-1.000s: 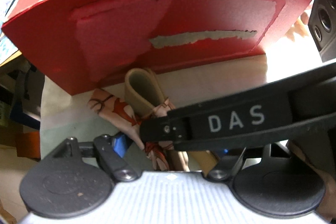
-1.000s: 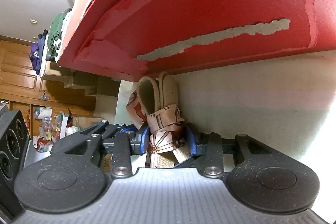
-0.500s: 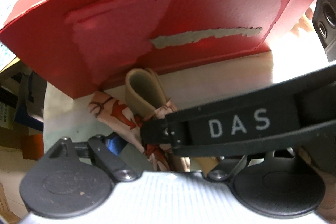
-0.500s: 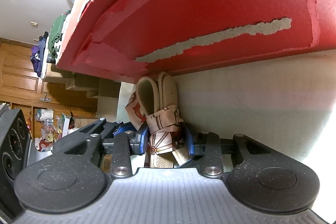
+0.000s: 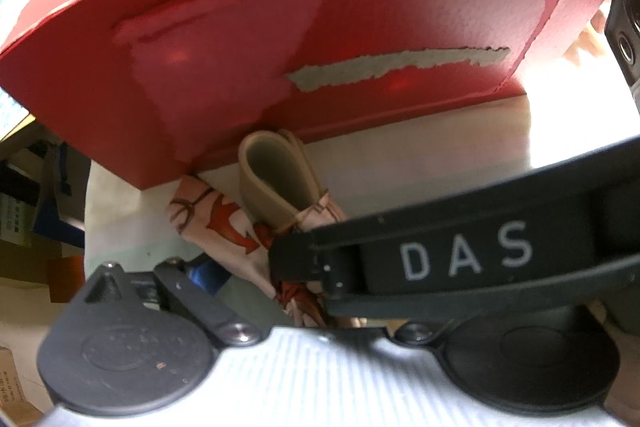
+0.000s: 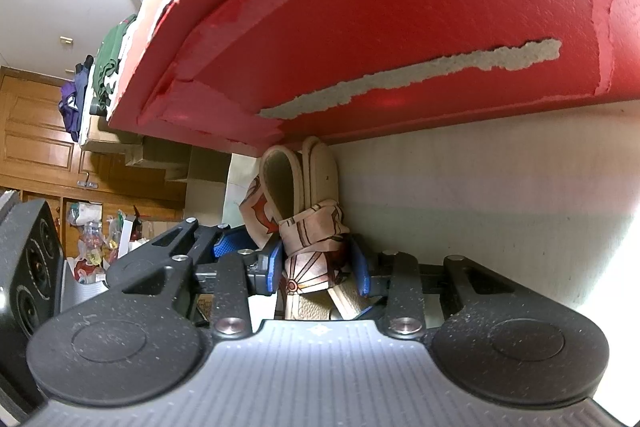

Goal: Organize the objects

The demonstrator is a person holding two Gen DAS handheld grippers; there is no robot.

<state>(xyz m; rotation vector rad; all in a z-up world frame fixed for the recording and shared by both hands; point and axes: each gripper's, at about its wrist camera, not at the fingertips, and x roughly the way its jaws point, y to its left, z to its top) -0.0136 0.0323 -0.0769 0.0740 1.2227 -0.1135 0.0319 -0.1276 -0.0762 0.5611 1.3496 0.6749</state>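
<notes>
A white tabletop fills the lower part of both views, and behind its left edge are brown wooden doors, cardboard boxes and a pile of folded clothes. A big red box stands on the tabletop, and its near wall has torn patches where the red skin has peeled off. Right in front of that wall, close to the box's left corner, is a tan folded bundle tied round with a patterned cloth that has red and brown marks. The top of the bundle is touching or almost touching the bottom of the box; I cannot tell which. The right tool is squeezing the bundle at the cloth, with one blue pad on each side of it. In the left wrist view the bundle shows in the same spot, and the black arm of the right tool with the letters DAS crosses in front of it. The left tool is low in that view, near the cloth. Only one blue pad can be seen, so I cannot tell if the left tool is gripping or let go.
</notes>
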